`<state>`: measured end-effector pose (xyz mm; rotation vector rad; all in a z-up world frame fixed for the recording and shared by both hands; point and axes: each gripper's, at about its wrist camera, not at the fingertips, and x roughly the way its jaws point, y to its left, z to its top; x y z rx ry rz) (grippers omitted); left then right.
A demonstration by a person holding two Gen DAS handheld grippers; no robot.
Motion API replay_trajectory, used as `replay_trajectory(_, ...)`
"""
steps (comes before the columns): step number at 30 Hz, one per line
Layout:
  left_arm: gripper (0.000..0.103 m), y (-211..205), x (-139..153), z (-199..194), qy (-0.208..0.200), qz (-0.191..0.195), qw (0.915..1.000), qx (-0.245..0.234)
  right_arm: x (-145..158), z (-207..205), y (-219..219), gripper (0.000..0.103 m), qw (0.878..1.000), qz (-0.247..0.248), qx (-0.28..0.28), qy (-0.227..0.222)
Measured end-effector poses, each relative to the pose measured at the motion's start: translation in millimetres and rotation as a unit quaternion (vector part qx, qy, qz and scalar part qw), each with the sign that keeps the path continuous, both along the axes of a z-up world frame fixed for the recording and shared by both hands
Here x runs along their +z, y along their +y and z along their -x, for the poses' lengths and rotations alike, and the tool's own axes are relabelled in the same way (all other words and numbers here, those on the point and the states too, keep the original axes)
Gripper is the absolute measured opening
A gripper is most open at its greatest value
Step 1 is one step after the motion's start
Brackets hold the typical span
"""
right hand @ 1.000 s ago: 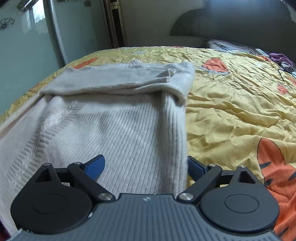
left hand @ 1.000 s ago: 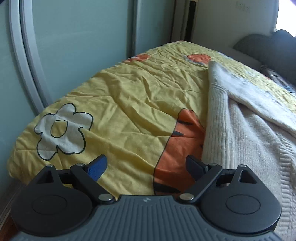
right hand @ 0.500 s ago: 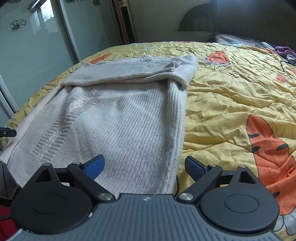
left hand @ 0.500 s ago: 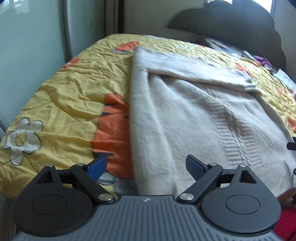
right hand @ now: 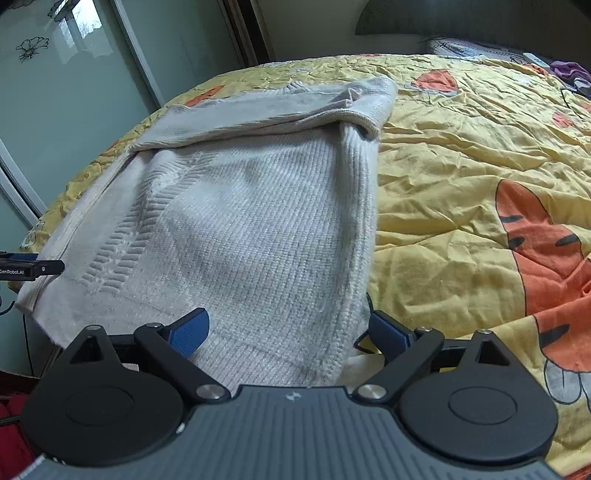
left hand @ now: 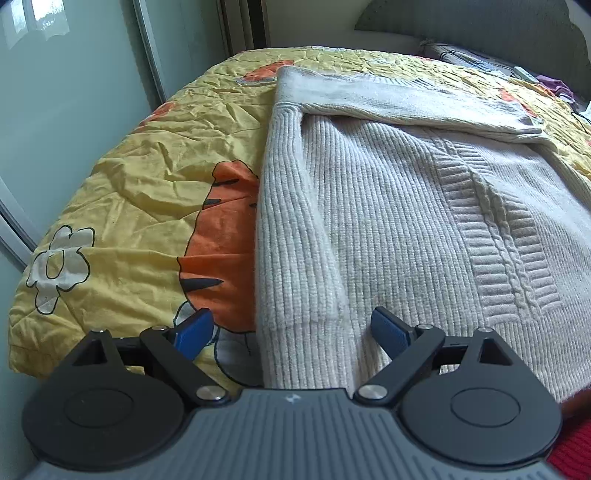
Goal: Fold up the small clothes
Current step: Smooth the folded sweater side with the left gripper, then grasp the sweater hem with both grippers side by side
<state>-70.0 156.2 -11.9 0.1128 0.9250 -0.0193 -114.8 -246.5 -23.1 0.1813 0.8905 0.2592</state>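
Observation:
A cream knitted sweater (left hand: pixel 388 221) lies flat on a yellow quilt (left hand: pixel 147 184), its sleeves folded across the far end. My left gripper (left hand: pixel 293 330) is open, its blue pads straddling the sweater's near left hem corner. In the right wrist view the same sweater (right hand: pixel 240 229) fills the middle. My right gripper (right hand: pixel 286 332) is open over the near right hem corner, its jaws on either side of the sweater's right edge. The left gripper's tip (right hand: pixel 33 267) shows at the far left edge of that view.
The quilt (right hand: pixel 461 184) carries orange tiger and white flower prints and covers a bed. Pale green sliding doors (left hand: pixel 74 92) stand close on the left. A dark headboard (left hand: pixel 480 26) and small items lie at the far end. Something red (left hand: pixel 572 454) is near the bed's foot.
The left gripper swung right from the bare quilt onto the sweater's left hem corner. The right gripper drew back and now sits at the right hem corner.

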Motion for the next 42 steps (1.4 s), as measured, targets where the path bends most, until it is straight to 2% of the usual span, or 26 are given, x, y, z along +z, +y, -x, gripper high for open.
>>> replay_trajectory(6,0.093,-2.4,-1.3,0.4,0.003,-0.008,1.0000,-0.004,0.1,7.1,-4.4,0.093,1.000,-0.019,0.014,0.007)
replay_trajectory(10,0.093,-4.0,-1.6,2.8,0.002,-0.013,0.9998,-0.013,0.8,12.5,-6.3,0.088,0.999,-0.022,0.023,0.011)
replay_trajectory(12,0.093,-5.0,-1.6,5.2,-0.001,-0.018,0.9997,-0.018,1.5,15.0,-9.5,0.084,0.999,-0.026,0.023,0.012)
replay_trajectory(16,0.093,-6.3,-1.6,9.7,0.002,-0.024,0.9991,-0.035,2.4,20.7,-11.6,0.067,0.999,-0.031,0.028,0.014)
replay_trajectory(21,0.091,3.3,-2.2,12.4,0.020,0.004,0.9988,-0.045,2.5,28.3,-10.9,0.058,0.996,-0.062,0.051,0.027)
replay_trajectory(23,0.071,5.9,-1.6,14.3,0.024,0.023,0.9977,-0.059,0.5,29.7,-11.4,0.047,0.994,-0.082,0.058,0.033)
replay_trajectory(25,0.056,4.3,0.3,15.3,0.028,0.039,0.9965,-0.069,-2.1,29.9,-11.2,0.039,0.994,-0.094,0.054,0.035)
replay_trajectory(26,0.049,2.4,1.1,15.5,0.028,0.039,0.9963,-0.071,-3.0,29.5,-10.7,0.031,0.993,-0.099,0.054,0.036)
replay_trajectory(27,0.045,0.4,2.1,16.1,0.026,0.036,0.9963,-0.074,-4.4,29.1,-9.8,0.027,0.992,-0.107,0.054,0.038)
replay_trajectory(28,0.035,-0.3,3.2,16.5,0.023,0.033,0.9966,-0.072,-5.5,28.6,-8.6,0.021,0.991,-0.113,0.054,0.039)
replay_trajectory(31,0.017,5.4,6.9,15.4,0.019,0.043,0.9972,-0.058,-4.1,28.3,-2.9,0.017,0.993,-0.107,0.051,0.026)
replay_trajectory(36,0.014,21.6,16.1,12.5,0.012,0.091,0.9953,-0.033,9.0,23.2,-0.1,0.015,0.991,-0.122,0.051,-0.002)
replay_trajectory(42,0.014,32.4,42.9,7.0,-0.022,0.164,0.9860,-0.024,29.9,10.4,0.4,0.015,0.988,-0.134,0.054,-0.045)
